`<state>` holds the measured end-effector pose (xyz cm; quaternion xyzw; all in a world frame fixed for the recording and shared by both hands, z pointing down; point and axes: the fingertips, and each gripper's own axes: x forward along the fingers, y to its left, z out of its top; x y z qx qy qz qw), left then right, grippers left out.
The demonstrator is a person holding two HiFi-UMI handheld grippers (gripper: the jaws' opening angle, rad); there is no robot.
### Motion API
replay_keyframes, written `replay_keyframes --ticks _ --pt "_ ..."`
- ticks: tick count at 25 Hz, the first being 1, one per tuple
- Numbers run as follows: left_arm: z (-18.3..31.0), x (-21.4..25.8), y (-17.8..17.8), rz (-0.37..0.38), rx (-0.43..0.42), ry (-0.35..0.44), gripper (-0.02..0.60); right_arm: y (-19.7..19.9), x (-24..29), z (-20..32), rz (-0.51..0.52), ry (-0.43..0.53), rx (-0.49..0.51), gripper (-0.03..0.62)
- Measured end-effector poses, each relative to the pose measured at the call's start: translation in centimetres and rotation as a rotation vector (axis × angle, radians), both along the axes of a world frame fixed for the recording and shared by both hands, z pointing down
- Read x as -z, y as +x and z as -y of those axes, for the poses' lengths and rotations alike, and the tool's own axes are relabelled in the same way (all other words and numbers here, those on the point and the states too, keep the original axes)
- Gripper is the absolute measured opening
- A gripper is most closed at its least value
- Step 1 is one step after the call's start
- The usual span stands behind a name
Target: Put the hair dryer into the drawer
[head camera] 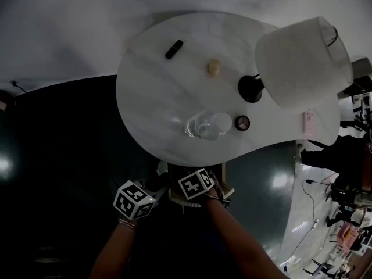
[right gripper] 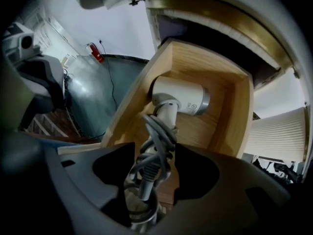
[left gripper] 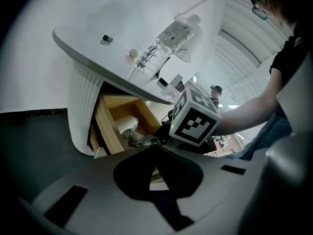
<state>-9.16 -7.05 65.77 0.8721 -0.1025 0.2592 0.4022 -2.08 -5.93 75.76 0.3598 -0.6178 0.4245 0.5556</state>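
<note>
1. The hair dryer (right gripper: 178, 99) lies inside the open wooden drawer (right gripper: 234, 116), on its floor
2. Its white barrel lies crosswise, with the silver-ringed end turned to the drawer's right wall in the right gripper view; the handle runs from the barrel back toward the camera, with the grey cord (right gripper: 156, 131) wound round it
3. The right gripper (right gripper: 155, 155) points down into the drawer, claw spread wide, the handle and cord standing between its jaws
4. The left gripper (left gripper: 157, 153) hangs beside it, claw drawn together on nothing
5. The white table (head camera: 151, 97) top overhangs the drawer
6. On it stand a lamp (head camera: 302, 60), a lying water bottle (head camera: 206, 125), a small round compact (head camera: 242, 122) and a black stick (head camera: 174, 49)
</note>
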Motion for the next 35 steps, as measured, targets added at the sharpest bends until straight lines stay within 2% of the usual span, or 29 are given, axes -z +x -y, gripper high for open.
replay_keyframes --ticks 5,8,12,14,16,22,26,35 --pt "0.1 0.8 -0.4 -0.002 -0.003 0.019 0.008 0.2 2.0 0.2 0.031 0.069 -0.029 0.273" --pt "0.3 1.4 -0.6 -0.004 -0.005 0.031 0.008 0.4 3.4 0.4 0.050 0.125 -0.095 0.250" --pt "0.2 2.0 -0.8 -0.004 -0.013 0.049 0.008 0.9 5.4 0.4 0.066 0.188 -0.141 0.156" --pt "0.2 2.6 -0.7 -0.005 -0.015 0.057 0.008 1.3 6.4 0.5 0.074 0.222 -0.137 0.057" --pt "0.3 3.2 -0.5 -0.009 -0.013 0.065 0.008 1.4 7.4 0.8 0.112 0.247 -0.145 0.040" --pt "0.9 4.9 0.3 -0.017 0.001 0.103 0.008 2.0 10.9 1.7 0.239 0.337 -0.162 0.018" --pt "1.1 6.3 0.7 -0.020 0.021 0.131 0.008 2.3 13.7 1.9 0.325 0.355 -0.216 0.018" --pt "2.6 12.4 3.5 -0.097 0.115 0.232 0.008 5.4 21.7 4.2 0.411 0.607 -0.154 0.017"
